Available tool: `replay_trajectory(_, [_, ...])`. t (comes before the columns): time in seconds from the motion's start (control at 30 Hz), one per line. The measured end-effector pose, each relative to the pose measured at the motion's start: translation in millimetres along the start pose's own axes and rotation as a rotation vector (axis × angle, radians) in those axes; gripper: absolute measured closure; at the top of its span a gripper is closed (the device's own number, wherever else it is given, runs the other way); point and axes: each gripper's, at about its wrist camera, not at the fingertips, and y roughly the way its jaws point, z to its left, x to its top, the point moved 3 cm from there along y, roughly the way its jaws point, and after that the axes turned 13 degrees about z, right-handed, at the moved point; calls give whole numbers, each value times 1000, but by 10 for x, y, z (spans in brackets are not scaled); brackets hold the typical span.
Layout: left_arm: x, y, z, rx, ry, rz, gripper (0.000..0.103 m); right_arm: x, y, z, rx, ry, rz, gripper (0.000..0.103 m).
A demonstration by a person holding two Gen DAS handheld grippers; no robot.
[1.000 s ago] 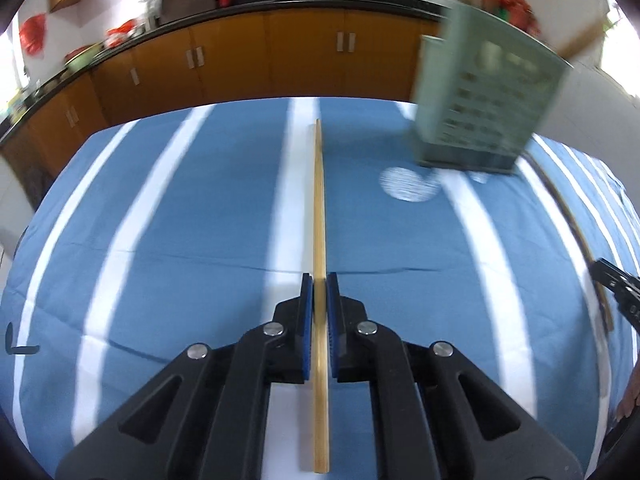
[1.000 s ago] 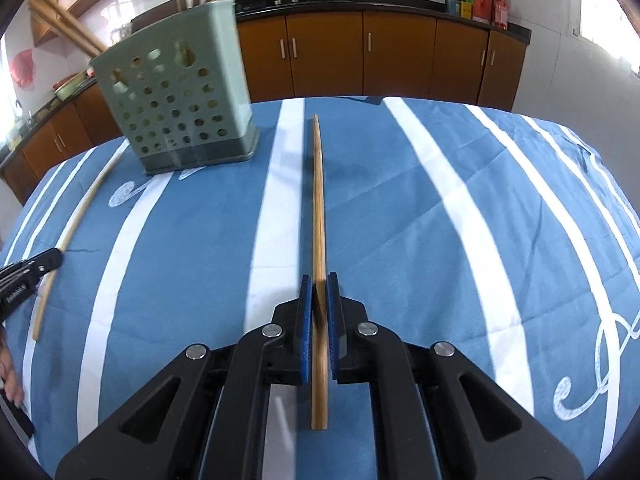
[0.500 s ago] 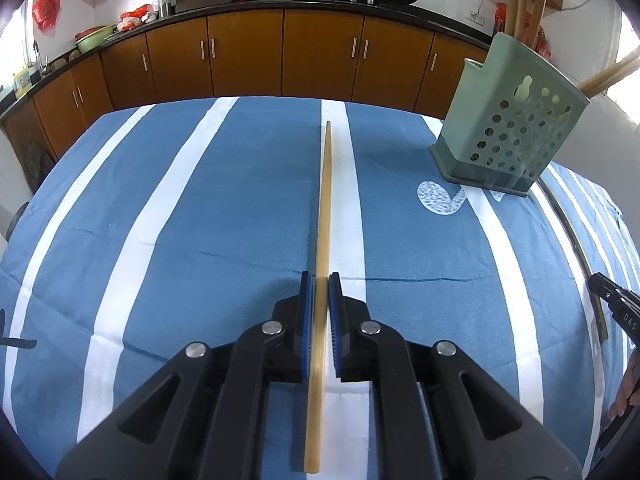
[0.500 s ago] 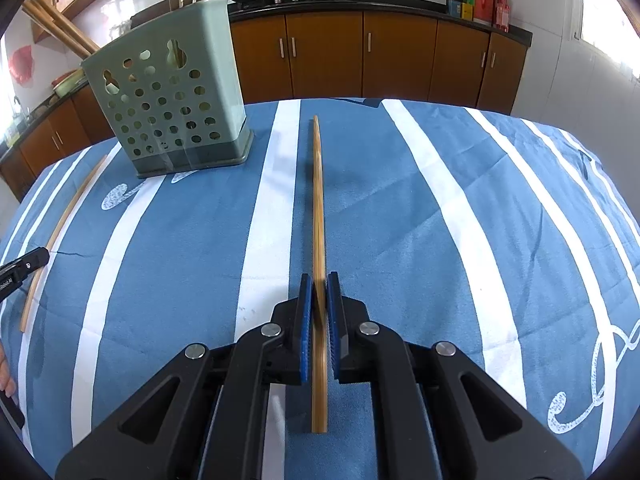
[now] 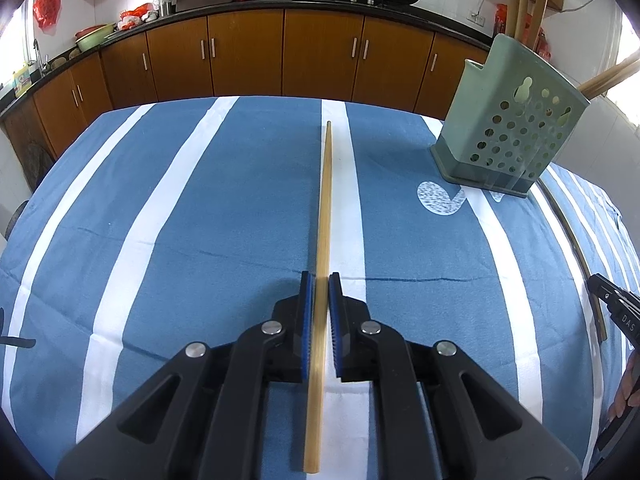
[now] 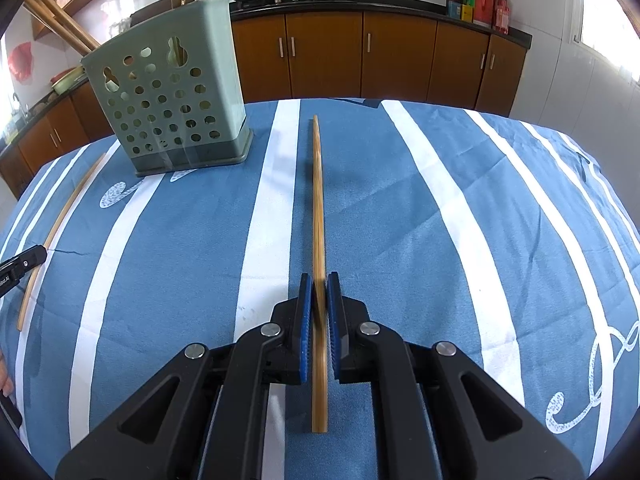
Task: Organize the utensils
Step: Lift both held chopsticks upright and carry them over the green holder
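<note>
L gripper (image 5: pixel 320 280) clenched 1 chopstick (image 5: pixel 325 200); R gripper (image 6: pixel 319 278) clenched 1 chopstick (image 6: pixel 318 200). 1 green holder (image 6: pixel 172 104) stood far left w/ several sticks inside.

The desk (image 5: pixel 224 216) is covered in blue cloth with white stripes. A pale green perforated holder (image 6: pixel 172 100) is seen, tan chopsticks (image 5: pixel 325 208), and blue pads (image 5: pixel 306 320) on black jaws.
</note>
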Motion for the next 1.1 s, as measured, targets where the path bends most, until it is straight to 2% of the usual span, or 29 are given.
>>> replay_trajectory(0.37, [1, 1, 3, 0, 0, 0, 92, -4, 1, 4, 6, 7, 0, 94])
replay_trajectory(0.83, [-3, -1, -54, 7, 22, 1, 86, 2, -1, 6, 11, 14, 0, 93])
replay_trajectory(0.97, [-76, -35, -83, 35, 65, 5, 86, -39, -20, -22, 29, 22, 1, 94])
replay_trajectory(1.1, [-152, -73, -93, 30, 75, 6, 87, -64, -36, -50, 47, 30, 1, 94])
